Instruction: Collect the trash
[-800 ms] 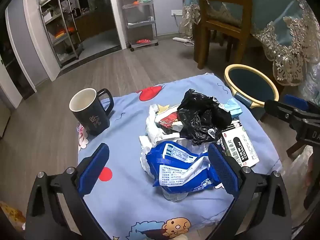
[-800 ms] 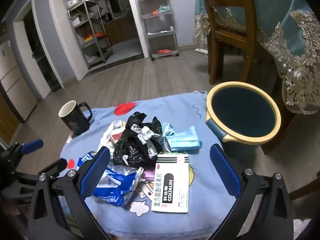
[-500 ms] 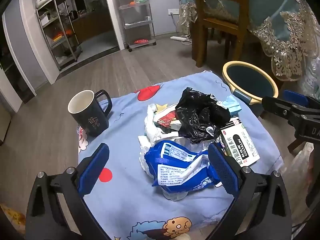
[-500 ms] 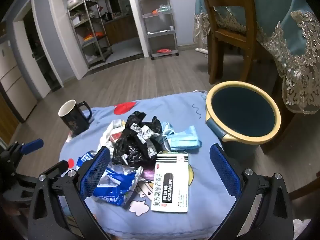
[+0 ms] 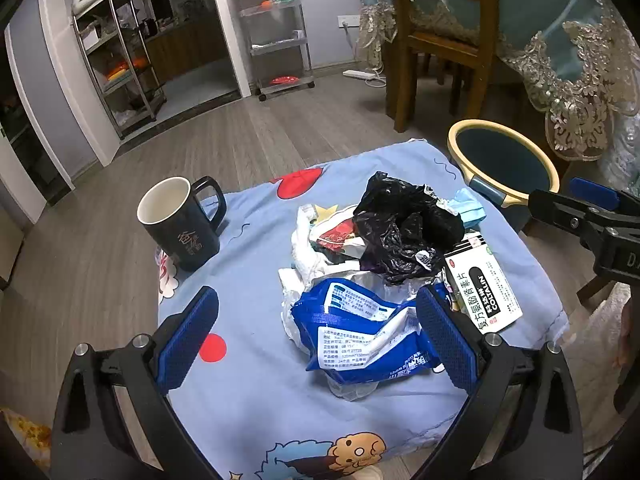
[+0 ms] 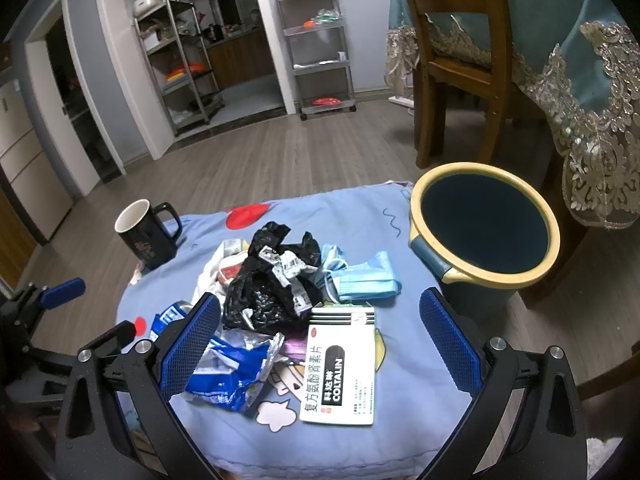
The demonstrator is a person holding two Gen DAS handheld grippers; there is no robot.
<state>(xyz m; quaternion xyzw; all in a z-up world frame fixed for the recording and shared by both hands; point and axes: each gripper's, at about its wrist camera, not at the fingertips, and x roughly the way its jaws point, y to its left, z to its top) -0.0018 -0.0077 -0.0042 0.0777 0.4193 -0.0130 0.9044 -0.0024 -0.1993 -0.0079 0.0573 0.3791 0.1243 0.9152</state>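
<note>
A heap of trash lies on a small table under a light blue cartoon cloth: a blue and white wrapper, a crumpled black plastic bag, a white medicine box, a blue face mask and white wrappers. My left gripper hovers open above the blue wrapper. My right gripper hangs open over the medicine box. Neither holds anything. A dark blue bin with a yellow rim stands to the table's right.
A black mug stands at the table's left. A wooden chair and a table with a lace-edged cloth stand behind the bin. Metal shelf racks line the far wall across a wooden floor.
The left wrist view has shifted slightly, so the trash heap sits a little further left. The right gripper has stayed put. Both grippers remain open.
</note>
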